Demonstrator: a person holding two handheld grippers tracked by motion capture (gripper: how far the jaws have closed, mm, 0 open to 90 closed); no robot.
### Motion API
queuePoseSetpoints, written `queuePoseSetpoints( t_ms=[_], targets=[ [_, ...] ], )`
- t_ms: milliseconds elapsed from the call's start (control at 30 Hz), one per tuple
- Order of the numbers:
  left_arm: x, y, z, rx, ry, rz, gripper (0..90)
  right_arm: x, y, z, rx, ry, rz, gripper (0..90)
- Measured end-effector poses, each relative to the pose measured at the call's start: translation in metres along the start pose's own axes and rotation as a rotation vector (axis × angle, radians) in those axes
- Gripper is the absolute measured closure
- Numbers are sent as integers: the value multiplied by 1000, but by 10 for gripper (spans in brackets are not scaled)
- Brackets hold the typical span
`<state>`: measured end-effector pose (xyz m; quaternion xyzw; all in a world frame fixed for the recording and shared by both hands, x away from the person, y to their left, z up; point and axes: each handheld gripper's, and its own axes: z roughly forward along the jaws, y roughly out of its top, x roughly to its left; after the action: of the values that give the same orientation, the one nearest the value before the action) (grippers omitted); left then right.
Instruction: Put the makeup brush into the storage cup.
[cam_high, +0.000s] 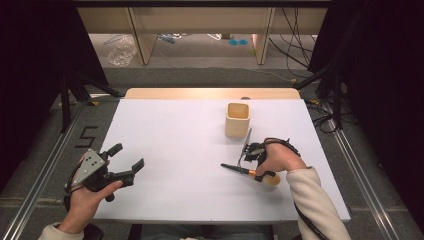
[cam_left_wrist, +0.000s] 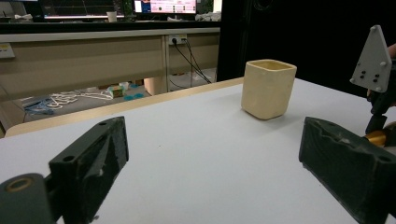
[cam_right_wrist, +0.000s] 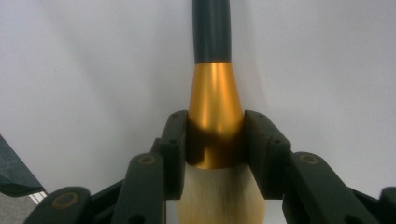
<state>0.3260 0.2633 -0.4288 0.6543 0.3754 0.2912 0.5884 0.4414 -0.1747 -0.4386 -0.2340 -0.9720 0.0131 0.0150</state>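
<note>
Brush (cam_right_wrist: 215, 116): makeup brush with dark handle, gold ferrule and pale bristles; lies on the table (cam_high: 175, 150) toward its right edge, a little nearer the front edge than the cup; in the high view the handle points left toward the table's middle and the bristle end points right.
Right gripper (cam_high: 256, 161): comes down on the brush from above; its jaws are clamped on the gold ferrule, one pad on each side, just where the bristles begin, as the right gripper view shows.
Right hand (cam_high: 280, 157): wraps the gripper body, pale sleeve running off toward the table's front right corner.
Left gripper (cam_high: 129, 161): held over the table's front left part, near the left edge, well apart from the brush; its jaws stand wide with nothing between them, bare table beneath.
Left hand (cam_high: 87, 195): grips the gripper from below, at the front left corner; grey three-cornered plate on top.
Cup (cam_high: 237, 119): cream, squarish, upright, open at the top; stands in the right half of the table toward the back edge, near the right gripper but apart from it.
Cup from the left gripper view (cam_left_wrist: 268, 87): sits beyond the open jaws, with the right gripper's grey plate at the far right of that view.
Table: white top with a wooden strip along the back edge; floor beyond it carries cables and a clear bag.
</note>
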Motion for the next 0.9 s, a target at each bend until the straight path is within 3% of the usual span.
queuePoseSetpoints(
  t_ms=[467,600,900],
  targets=[
    [0,0,0,2,1,2,83,1,-1,-6,-22,11,20,628],
    [0,0,0,3,0,0,86,-1,-2,-7,-40,5,-4,627],
    [-1,0,1,5,-8,3,95,-1,-4,-13,-62,26,18,628]
  ],
)
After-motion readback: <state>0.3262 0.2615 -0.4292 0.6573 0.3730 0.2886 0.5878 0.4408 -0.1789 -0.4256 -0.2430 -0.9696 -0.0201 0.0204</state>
